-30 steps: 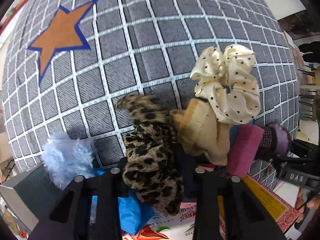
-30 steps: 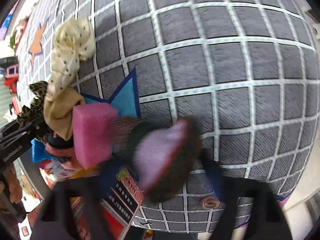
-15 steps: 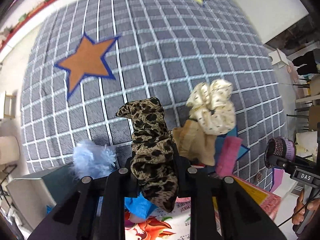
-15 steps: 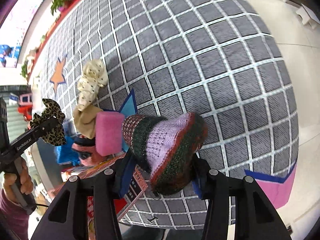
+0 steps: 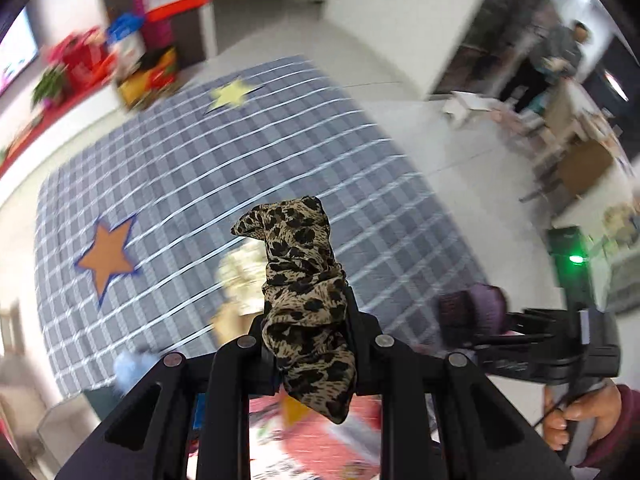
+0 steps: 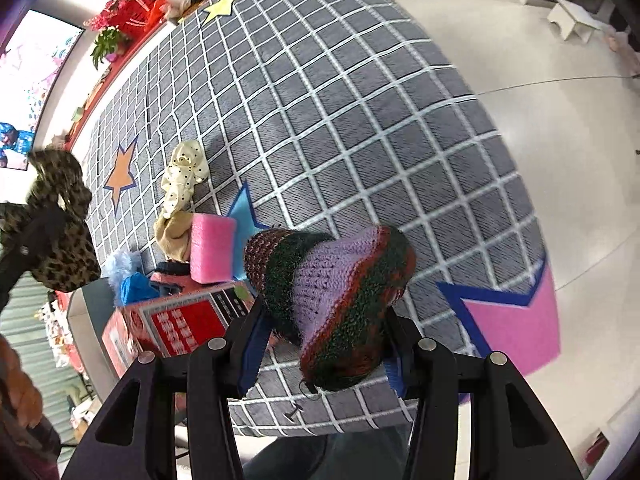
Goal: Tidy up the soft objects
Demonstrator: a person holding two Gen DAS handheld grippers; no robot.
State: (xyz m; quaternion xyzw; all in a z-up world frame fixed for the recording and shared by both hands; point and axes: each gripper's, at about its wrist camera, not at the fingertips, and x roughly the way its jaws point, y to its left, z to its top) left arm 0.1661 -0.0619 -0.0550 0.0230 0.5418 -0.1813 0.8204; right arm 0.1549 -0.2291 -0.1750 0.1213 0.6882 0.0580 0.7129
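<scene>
Overhead, left gripper (image 5: pixel 306 332) pinches leopard-print scrunchie (image 5: pixel 304 292), jaws having just closed further on it. Right gripper (image 6: pixel 324 344) clamps striped knit hat (image 6: pixel 332 292). Below on grey grid rug (image 6: pixel 360 128): cream dotted scrunchie (image 6: pixel 182 178), pink sponge (image 6: pixel 212 252), red box (image 6: pixel 180 320).

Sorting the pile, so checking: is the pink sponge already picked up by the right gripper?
No, the right gripper is shut on a striped knitted hat, while the pink sponge sits behind it among the pile.
</scene>
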